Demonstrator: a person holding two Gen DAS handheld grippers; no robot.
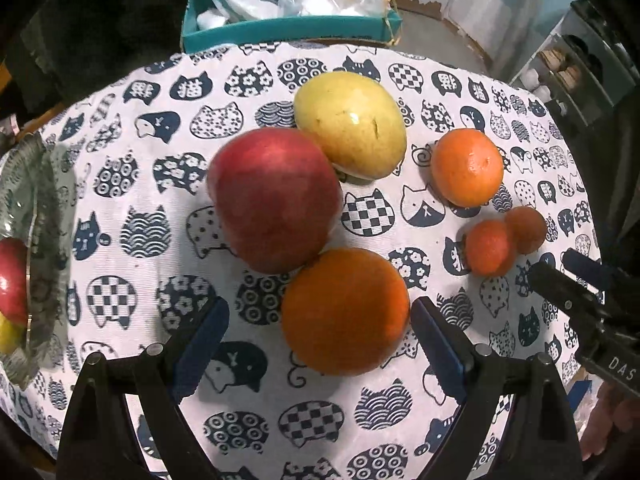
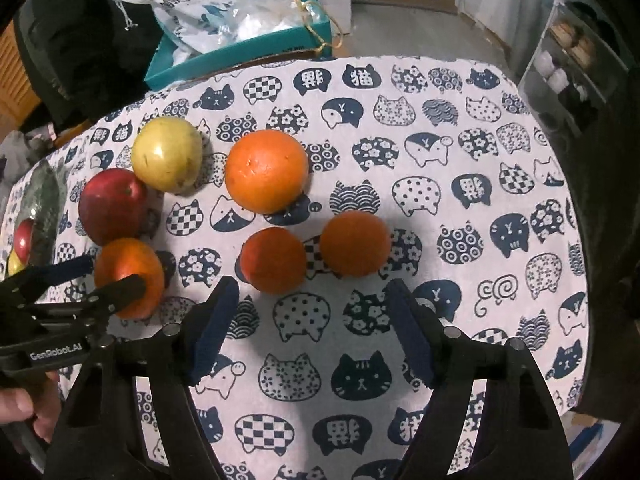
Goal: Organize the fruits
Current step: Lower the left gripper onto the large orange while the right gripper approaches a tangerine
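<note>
Several fruits lie on a cat-print tablecloth. In the left wrist view a red apple touches a yellow apple and a large orange. My left gripper is open, its blue pads on either side of that orange, not touching it. A medium orange and two small tangerines lie to the right. My right gripper is open and empty, just short of the two tangerines. In the right wrist view the left gripper brackets the large orange.
A glass bowl at the left table edge holds a red fruit and a yellow one. A teal box with plastic bags stands beyond the far edge. White shelves stand at the far right.
</note>
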